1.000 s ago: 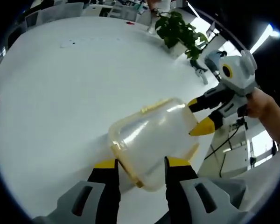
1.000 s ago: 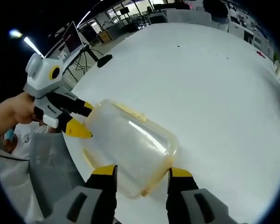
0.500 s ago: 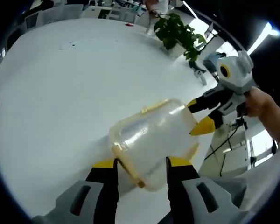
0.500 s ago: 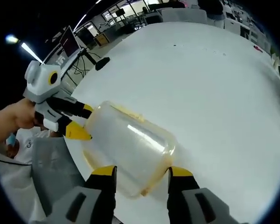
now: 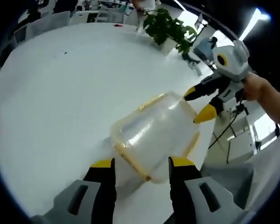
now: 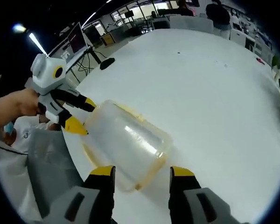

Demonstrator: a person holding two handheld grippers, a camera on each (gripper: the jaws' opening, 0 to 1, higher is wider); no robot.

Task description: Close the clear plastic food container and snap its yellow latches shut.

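Clear plastic food container (image 5: 154,135) on white surface (image 5: 60,93), between both tongs: left tongs (image 5: 142,164) spread at one end, right tongs (image 6: 142,171) spread opposite, neither gripping.

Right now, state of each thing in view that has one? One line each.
container: lying on the table, lid on its rim, between both claws
latches: yellow; snapped or loose, cannot tell
left claw: open, jaws astride the container's near end
right claw: open, jaws astride the other end
table: white, container resting on it
plant: upright at the table's far edge
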